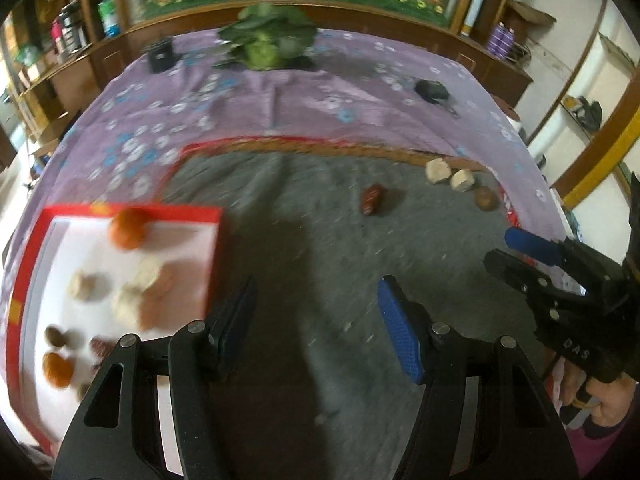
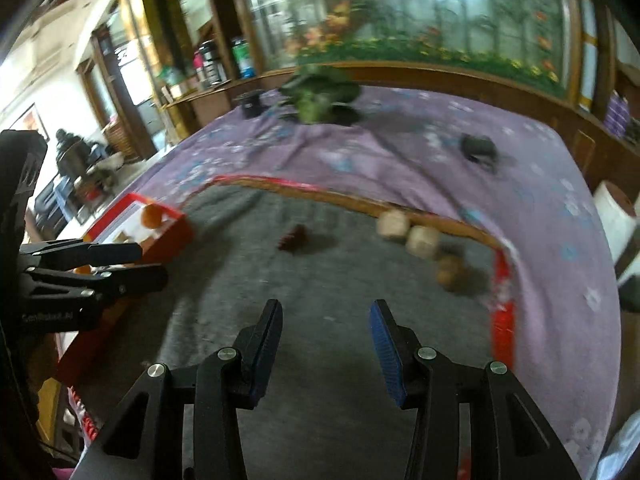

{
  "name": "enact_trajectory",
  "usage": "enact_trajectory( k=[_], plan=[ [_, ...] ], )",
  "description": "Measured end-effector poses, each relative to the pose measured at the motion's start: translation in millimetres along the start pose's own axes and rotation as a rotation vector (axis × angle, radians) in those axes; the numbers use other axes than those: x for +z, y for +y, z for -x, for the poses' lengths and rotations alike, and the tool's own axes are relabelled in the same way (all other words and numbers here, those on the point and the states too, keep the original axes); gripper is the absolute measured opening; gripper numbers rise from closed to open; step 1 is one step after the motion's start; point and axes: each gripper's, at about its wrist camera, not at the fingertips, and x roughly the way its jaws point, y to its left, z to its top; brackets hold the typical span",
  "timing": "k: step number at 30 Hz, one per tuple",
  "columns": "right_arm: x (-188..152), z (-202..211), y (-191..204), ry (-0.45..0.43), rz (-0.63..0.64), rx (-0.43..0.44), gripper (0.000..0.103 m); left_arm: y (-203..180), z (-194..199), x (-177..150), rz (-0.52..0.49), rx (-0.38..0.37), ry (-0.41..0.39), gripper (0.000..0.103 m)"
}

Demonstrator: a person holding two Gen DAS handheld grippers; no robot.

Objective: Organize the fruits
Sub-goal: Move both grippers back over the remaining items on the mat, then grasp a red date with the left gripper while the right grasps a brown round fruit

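Grey mat point(image 1: 320, 220) covers purple tablecloth point(image 1: 280, 96).

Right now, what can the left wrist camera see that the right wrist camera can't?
Only the left wrist view looks down into the red box: two oranges, pale lumps and small brown pieces lie on its white floor. Only the right wrist view shows a white paper roll at the table's far right. Both show the dark red fruit, two pale lumps and a brown fruit on the grey mat, plus the leafy cabbage behind.

Grey mat point(image 1: 320, 240) centre open; red date point(image 1: 371, 199) mid-mat; red box point(image 1: 216, 248) wall bounds left.
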Motion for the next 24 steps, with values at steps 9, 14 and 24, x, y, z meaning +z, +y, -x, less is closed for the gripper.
enact_trajectory(
  k=[9, 14, 24],
  plan=[
    [-1.6, 1.9, -30.8, -0.009, -0.045, -0.015, 0.044, -29.0, -42.0, 32.7, -0.090, -0.020, 0.036, 0.062],
    [-1.3, 0.2, -36.7, -0.011, -0.053, -0.012, 0.044, -37.0, -57.4, 40.2, -0.112, -0.011, 0.044, 0.062],
    [4.3, -3.1, -38.7, -0.020, -0.050, -0.011, 0.045, -42.7, -66.8, 45.9, -0.110, -0.012, 0.045, 0.062]
  ],
)
